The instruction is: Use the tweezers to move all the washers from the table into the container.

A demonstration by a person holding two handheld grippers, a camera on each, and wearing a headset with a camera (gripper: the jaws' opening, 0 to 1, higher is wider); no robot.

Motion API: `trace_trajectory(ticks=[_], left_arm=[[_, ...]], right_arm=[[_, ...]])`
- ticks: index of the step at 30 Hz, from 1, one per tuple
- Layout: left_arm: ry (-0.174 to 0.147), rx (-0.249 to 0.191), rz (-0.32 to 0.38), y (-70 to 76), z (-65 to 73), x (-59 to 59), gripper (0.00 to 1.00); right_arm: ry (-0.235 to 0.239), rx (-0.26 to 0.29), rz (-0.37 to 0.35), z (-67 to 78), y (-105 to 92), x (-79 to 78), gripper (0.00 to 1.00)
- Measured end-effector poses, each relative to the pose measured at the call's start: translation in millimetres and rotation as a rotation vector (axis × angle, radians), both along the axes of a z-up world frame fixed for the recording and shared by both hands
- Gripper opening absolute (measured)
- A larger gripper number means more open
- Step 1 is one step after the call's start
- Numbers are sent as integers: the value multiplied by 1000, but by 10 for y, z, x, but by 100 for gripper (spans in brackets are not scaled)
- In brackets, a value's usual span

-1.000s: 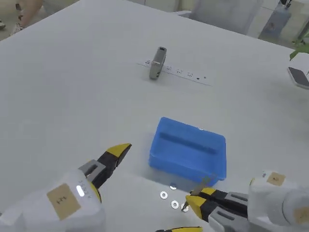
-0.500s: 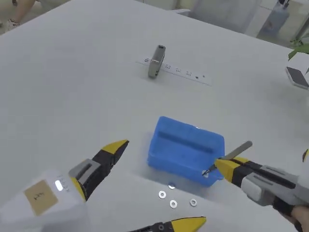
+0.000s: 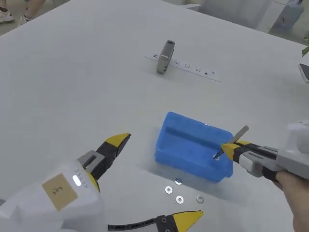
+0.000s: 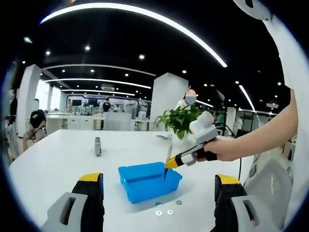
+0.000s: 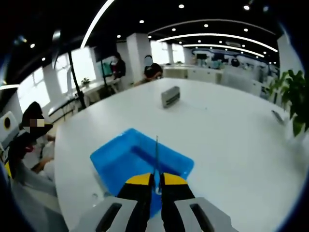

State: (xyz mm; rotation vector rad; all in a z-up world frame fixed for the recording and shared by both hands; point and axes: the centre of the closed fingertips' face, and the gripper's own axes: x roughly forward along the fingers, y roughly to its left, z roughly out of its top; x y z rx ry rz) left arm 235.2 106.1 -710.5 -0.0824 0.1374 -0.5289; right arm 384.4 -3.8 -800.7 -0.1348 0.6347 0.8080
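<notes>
1. Tweezers are clamped in our right gripper's jaws, tips down over the blue container's near right corner.
2. Left gripper: jaws spread wide, holding nothing, off the container's left side.
3. We count four washers on the table, just in front of the container, outside it.

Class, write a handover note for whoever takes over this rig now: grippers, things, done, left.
Left gripper: open above the table.
Right gripper: shut on the tweezers, tips over the blue container, seemingly carrying a washer.
Three or four washers lie on the table by the container's near wall.
Done: unclear, can't make out washers inside.
To do: drop this one, fetch the rest.
</notes>
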Motion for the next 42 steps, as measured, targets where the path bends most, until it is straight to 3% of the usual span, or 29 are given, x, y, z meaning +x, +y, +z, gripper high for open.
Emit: trace_trajectory(ticks=[4, 8, 12, 18, 23, 25, 29, 34, 42], left_arm=[[24, -10, 11, 24, -27, 9, 96], [-1, 5, 17, 38, 2, 15, 97], [8, 0, 16, 31, -7, 13, 97], [20, 12, 11, 22, -37, 12, 97], [10, -5, -9, -15, -13, 6, 98], [26, 1, -14, -29, -39, 2, 98], [26, 3, -22, -36, -49, -1, 98], [35, 9, -33, -57, -72, -9, 98], [47, 24, -42, -61, -116, -19, 97]], right_arm=[[6, -5, 13, -65, 26, 1, 3], [2, -8, 15, -78, 27, -6, 3], [3, 11, 8, -37, 30, -44, 4], [-35, 43, 11, 169, 49, -150, 3], [-75, 60, 54, 389, 113, -369, 3], [-83, 88, 69, 504, 146, -504, 3], [-88, 84, 93, 585, 143, -687, 3], [-67, 84, 109, 523, 145, -861, 3], [16, 60, 117, 165, 146, -980, 3]])
